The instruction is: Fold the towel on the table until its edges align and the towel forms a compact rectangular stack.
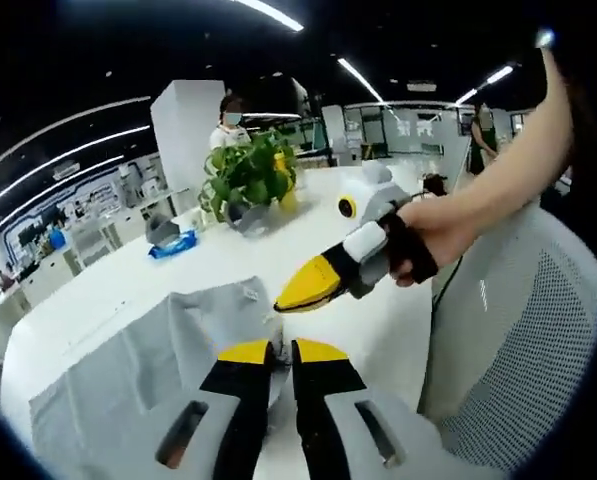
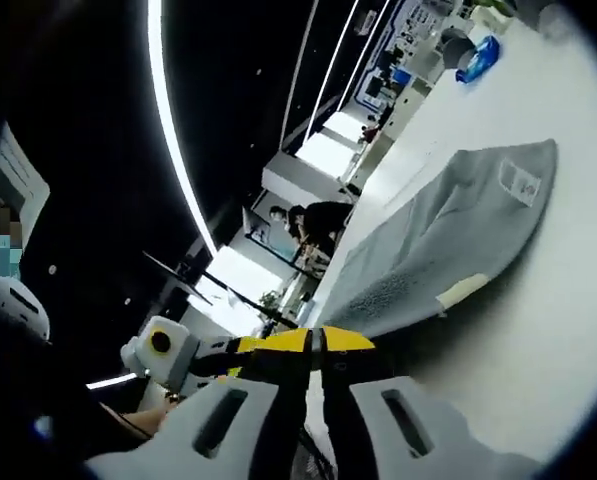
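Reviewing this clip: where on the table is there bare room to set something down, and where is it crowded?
Bare white table lies between the grey towel and the blue object. Crowded: the potted plant with the grey object at the far edge, and the towel's near edge by both grippers.

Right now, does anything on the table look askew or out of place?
The grey towel is not yet a neat stack: it lies rumpled, with one corner and its label turned up, edges unaligned. Nothing looks spilled or damaged on the white table.
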Demonstrator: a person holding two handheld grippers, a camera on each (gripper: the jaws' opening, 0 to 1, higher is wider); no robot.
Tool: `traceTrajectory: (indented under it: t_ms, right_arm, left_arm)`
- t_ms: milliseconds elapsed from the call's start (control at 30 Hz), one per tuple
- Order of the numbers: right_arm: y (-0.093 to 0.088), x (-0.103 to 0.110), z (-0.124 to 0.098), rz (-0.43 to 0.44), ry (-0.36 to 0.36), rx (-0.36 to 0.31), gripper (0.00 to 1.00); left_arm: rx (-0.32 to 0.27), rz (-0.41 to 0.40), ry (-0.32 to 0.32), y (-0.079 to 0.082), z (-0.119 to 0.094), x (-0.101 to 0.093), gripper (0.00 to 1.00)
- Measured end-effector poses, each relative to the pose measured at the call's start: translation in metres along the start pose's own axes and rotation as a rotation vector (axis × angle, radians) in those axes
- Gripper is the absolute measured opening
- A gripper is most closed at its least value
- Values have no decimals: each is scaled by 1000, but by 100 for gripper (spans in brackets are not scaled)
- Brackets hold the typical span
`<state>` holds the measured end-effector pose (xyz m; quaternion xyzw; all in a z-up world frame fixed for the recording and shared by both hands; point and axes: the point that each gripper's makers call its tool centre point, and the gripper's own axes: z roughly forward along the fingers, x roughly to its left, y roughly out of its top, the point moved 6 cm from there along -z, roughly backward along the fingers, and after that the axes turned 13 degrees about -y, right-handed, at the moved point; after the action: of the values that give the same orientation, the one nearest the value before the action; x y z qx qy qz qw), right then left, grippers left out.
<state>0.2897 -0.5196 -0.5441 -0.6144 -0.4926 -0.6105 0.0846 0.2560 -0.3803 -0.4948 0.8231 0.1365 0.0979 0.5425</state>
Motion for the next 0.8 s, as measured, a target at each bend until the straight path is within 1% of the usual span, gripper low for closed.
traceTrajectory:
  t_ms: [33,100,133,167,200,233,267,333,367,400,500,567,633,700,767,800]
  right_arm:
    - [2,-8,-2,-2,-51,-15,3]
    - [7,-25,-8,5,-155,-40,5]
    - [10,-38,-12,19,-227,-65,7]
    - [13,-44,-15,37,-255,-78,8]
    - [16,-52,-19,65,-294,-98,9]
    - [17,-55,-22,81,-316,-108,11]
    - [17,-59,-26,46,-353,-83,13]
    - [21,-65,-30,-20,-416,-91,17]
    - [21,-68,-32,-23,-444,-84,17]
    - [20,-74,-35,-55,-500,-69,17]
    - [25,-87,-45,-158,-631,-51,18]
    - [30,-96,-49,-214,-690,-35,19]
    - [34,-102,-50,-255,-722,-11,18]
    - [39,-105,-47,-259,-734,-6,16]
    - [45,-108,-41,-295,-742,19,13]
    - [47,-112,-38,-332,-780,45,15]
  left_arm:
    - [-10,-12,-6,4,-1,-2,8]
    - [-3,16,-24,12,1,-9,8]
    - [-2,41,-45,18,4,-16,8]
    - [-1,59,-64,22,6,-22,8]
    - [0,63,-69,23,7,-24,8]
    - [4,75,-88,27,10,-32,8]
    - [1,84,-101,30,12,-37,8]
    - [6,94,-122,35,17,-47,8]
    - [6,103,-136,37,19,-52,8]
    - [7,107,-143,37,20,-56,8]
    - [9,104,-164,40,19,-64,8]
    - [8,92,-172,42,16,-68,8]
    - [4,79,-175,43,14,-71,8]
    - [-4,68,-176,46,11,-74,8]
    - [-14,58,-178,48,8,-77,8]
    - [-16,55,-178,49,7,-78,8]
